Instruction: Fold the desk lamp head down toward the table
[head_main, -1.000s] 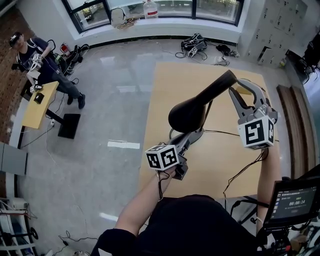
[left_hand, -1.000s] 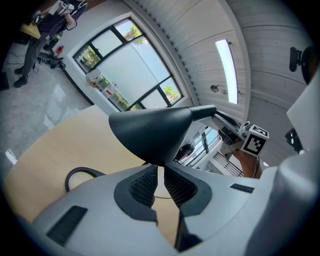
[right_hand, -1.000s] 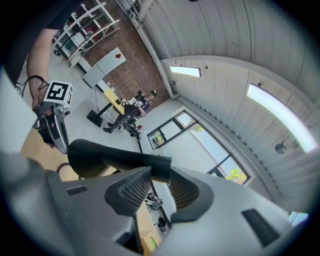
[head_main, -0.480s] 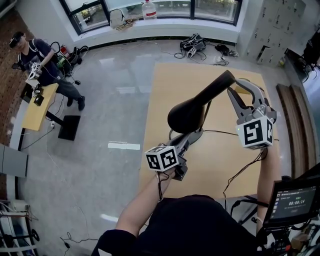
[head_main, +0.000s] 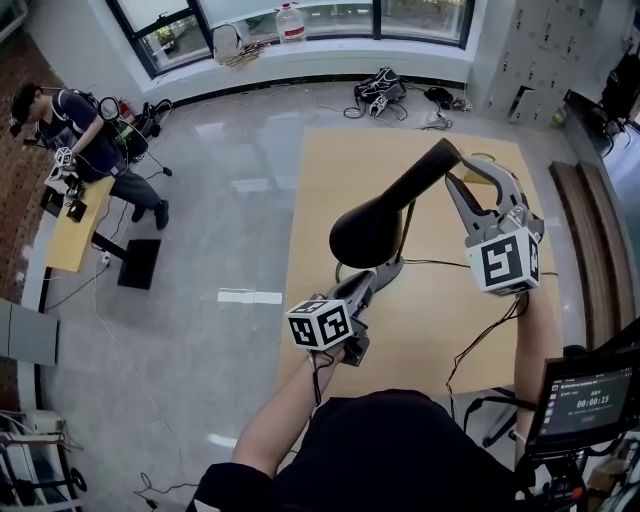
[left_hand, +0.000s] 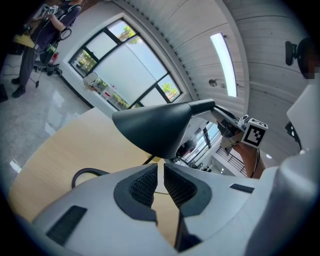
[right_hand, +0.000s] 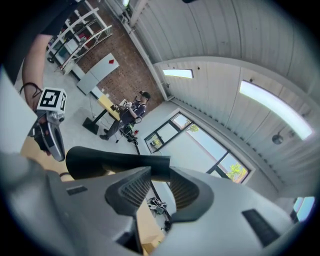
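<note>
A black desk lamp stands on the wooden table (head_main: 320, 180). Its wide head (head_main: 368, 230) hangs over the table's middle, and its neck (head_main: 425, 175) rises to the right. My right gripper (head_main: 458, 172) is shut on the top end of that neck; in the right gripper view the black neck (right_hand: 120, 162) lies across the pads. My left gripper (head_main: 383, 270) is low by the lamp's base, which it mostly hides. In the left gripper view its jaws (left_hand: 161, 176) are shut with nothing between them, and the lamp head (left_hand: 155, 125) hangs just above.
A thin black cable (head_main: 440, 265) runs across the table to the right. A monitor (head_main: 585, 400) sits at the lower right. Far left, a person (head_main: 85, 140) stands by a small desk. Bags and cables lie on the floor under the window.
</note>
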